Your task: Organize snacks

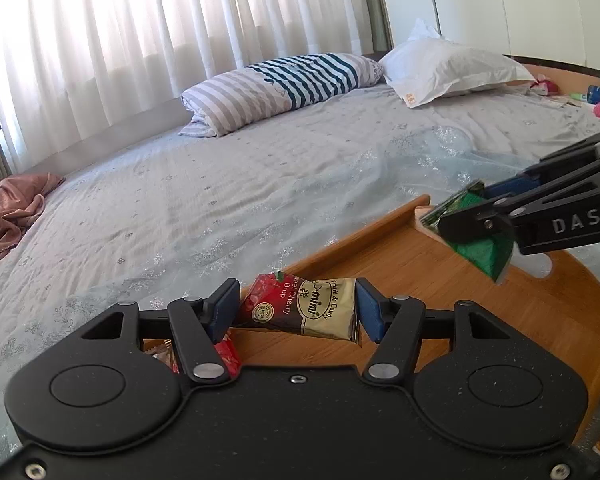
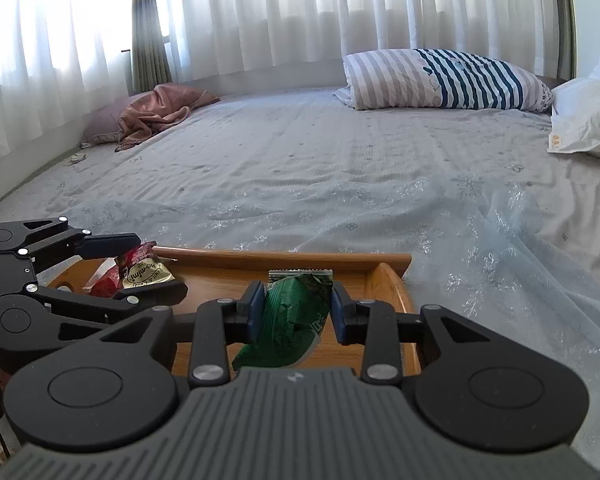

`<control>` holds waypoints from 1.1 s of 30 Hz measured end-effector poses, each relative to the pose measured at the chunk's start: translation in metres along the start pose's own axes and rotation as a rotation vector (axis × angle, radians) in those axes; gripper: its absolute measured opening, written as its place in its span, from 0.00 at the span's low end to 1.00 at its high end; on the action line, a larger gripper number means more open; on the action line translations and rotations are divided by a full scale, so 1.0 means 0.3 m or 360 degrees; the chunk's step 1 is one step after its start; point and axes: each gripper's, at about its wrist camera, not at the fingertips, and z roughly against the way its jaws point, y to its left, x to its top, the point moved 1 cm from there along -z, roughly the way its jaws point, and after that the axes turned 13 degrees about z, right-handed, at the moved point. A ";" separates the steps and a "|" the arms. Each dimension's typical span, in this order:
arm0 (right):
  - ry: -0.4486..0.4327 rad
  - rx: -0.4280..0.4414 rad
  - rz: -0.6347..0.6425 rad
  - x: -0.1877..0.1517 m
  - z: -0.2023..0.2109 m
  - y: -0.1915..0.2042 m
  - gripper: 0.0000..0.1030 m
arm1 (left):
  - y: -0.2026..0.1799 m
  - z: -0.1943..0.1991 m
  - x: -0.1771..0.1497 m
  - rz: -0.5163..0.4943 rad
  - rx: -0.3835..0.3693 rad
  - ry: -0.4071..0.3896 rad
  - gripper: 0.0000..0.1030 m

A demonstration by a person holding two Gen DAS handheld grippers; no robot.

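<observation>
Between the left gripper's (image 1: 296,314) blue pads sits a cherry candy packet (image 1: 300,310) (red and gold), pinched above the wooden tray (image 1: 380,280). Rightward, the right gripper (image 2: 296,312) is clamped on a crumpled green packet (image 2: 288,320) over the tray's far corner, on a bed (image 2: 300,180).

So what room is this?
A bedroom, most likely: a big bed with pillows fills it, and curtains hang behind. A tray of snacks sits on the bed.
</observation>
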 end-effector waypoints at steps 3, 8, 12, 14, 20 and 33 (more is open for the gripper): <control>-0.0002 -0.0027 0.0036 0.012 -0.004 -0.001 0.37 | 0.003 -0.040 0.002 -0.0020 0.0012 0.0012 0.58; 0.0005 -0.0039 0.0025 0.017 -0.009 -0.008 0.37 | 0.000 -0.116 0.006 -0.0033 0.0028 0.0068 0.58; 0.0004 -0.0026 0.0008 0.014 -0.007 -0.019 0.37 | 0.001 -0.167 0.007 -0.0036 0.0033 0.0100 0.58; -0.0002 0.0001 -0.0021 0.012 -0.004 -0.024 0.37 | 0.003 -0.190 0.005 -0.0034 0.0039 0.0118 0.58; -0.0010 0.0046 -0.0036 0.015 -0.001 -0.030 0.37 | 0.034 -0.225 -0.012 -0.0014 0.0064 0.0159 0.60; -0.0007 0.0068 -0.0100 -0.002 -0.005 -0.011 0.37 | 0.044 -0.219 -0.009 -0.0017 0.0069 0.0135 0.67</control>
